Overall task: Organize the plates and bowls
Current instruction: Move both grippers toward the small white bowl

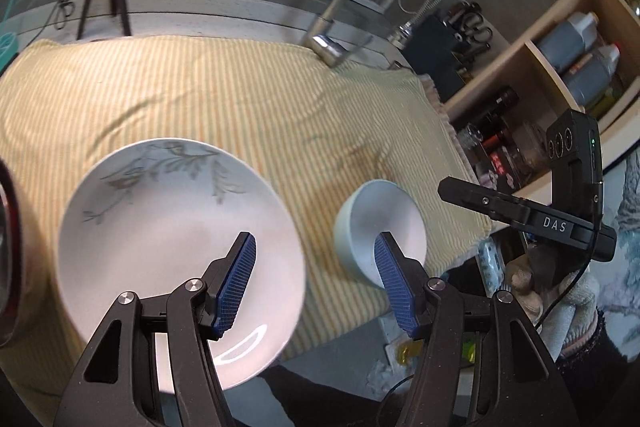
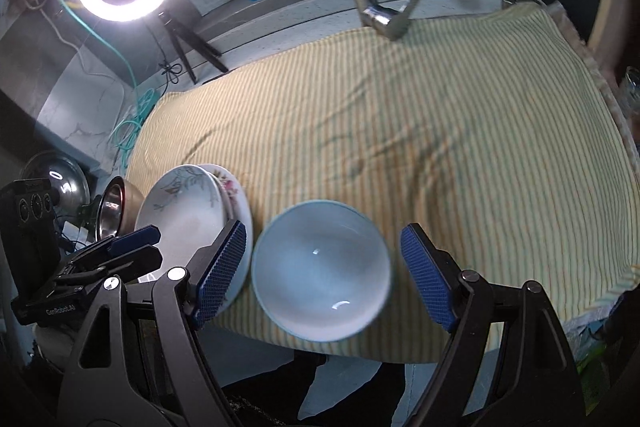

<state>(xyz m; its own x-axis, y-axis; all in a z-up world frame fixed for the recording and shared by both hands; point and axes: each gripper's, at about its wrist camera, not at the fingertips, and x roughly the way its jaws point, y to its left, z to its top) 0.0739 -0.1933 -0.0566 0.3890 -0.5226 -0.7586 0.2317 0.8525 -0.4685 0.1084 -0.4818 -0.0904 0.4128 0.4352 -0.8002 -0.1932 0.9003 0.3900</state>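
**Both grippers spread above the dishes near the cloth's front edge**

Left wrist view: the left gripper (image 1: pixel 316 283) hangs spread and empty, one pad over the white plate (image 1: pixel 168 239) at 8 o'clock, the other over the pale bowl (image 1: pixel 380 231) at 5 o'clock. Both rest on the striped cloth (image 1: pixel 240 95), probably as padding. At 3 o'clock the right gripper (image 1: pixel 472 193) reads "DAS"

Right wrist view: the right gripper (image 2: pixel 326 277) is spread wide, its pads flanking the bowl without touching, seemingly lined up to grasp it. The plate lies on a flowered plate (image 2: pixel 232 187), so stacking seems underway. At 8 o'clock the left gripper reads "GenRobot.AI"
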